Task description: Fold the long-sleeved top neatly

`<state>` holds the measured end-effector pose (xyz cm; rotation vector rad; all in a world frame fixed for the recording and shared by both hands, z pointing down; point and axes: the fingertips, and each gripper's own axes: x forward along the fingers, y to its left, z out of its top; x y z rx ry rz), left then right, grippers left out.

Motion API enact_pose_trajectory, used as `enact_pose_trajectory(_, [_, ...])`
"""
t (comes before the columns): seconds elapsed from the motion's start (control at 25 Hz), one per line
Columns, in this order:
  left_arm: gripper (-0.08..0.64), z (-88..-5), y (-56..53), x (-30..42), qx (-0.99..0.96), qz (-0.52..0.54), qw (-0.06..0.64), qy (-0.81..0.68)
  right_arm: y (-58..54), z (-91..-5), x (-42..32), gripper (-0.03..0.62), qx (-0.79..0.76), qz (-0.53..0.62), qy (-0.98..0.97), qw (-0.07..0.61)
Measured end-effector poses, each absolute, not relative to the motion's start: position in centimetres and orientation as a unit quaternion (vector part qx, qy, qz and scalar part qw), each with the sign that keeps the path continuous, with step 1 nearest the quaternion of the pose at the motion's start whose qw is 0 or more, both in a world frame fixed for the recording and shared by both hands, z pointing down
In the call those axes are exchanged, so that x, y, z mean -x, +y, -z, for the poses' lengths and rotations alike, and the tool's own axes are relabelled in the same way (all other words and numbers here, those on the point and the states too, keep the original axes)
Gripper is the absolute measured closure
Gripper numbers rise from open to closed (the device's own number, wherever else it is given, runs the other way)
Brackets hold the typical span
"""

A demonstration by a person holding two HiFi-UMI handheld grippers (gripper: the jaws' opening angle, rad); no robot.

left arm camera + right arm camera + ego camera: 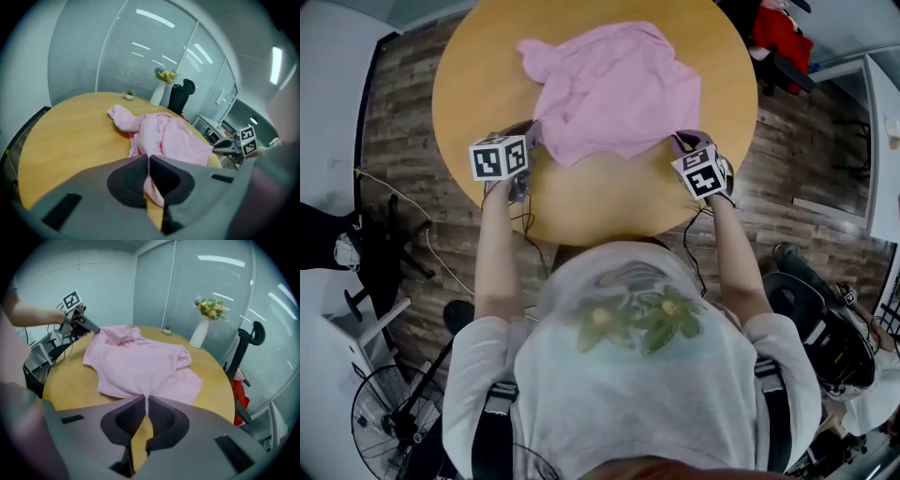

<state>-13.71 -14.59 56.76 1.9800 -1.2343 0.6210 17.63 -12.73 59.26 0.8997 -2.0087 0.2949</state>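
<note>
A pink long-sleeved top (614, 89) lies crumpled on the round wooden table (591, 202). My left gripper (528, 134) holds the near left corner of the hem, and pink cloth (152, 185) hangs between its closed jaws. My right gripper (682, 142) is at the near right corner, its jaws pinched on the top's edge (144, 397). In the left gripper view the top (166, 136) spreads ahead with a sleeve trailing to the far left. The right gripper view shows the top (138, 362) stretching away toward the other gripper (91, 326).
A white vase of flowers (161, 86) and a small pot (129, 95) stand at the table's far edge, with a black chair (246, 350) behind. A red bag (783, 33) lies on the floor at upper right. A fan (389, 412) and cables sit at lower left.
</note>
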Motion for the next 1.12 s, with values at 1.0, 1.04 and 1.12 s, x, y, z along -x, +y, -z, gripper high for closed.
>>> enact_pose_trajectory(1.0, [0.545,-38.3,-6.6,13.6,-0.824,-0.064,0.173,-0.535,-7.3,-37.9,-19.4,0.557,-0.579,-0.056,-0.788,0.202])
enact_pose_trajectory(1.04, [0.545,-37.7,-6.2,13.8,-0.824,-0.056,0.171,-0.537,-6.9,-37.1,-19.4,0.557,-0.585,-0.053,-0.786,0.193])
enact_pose_trajectory(1.12, [0.545,-36.4,-5.5,14.3,-0.822,-0.037,0.163,-0.544,-6.1,-35.3,-19.5,0.558,-0.597,-0.048,-0.783,0.169])
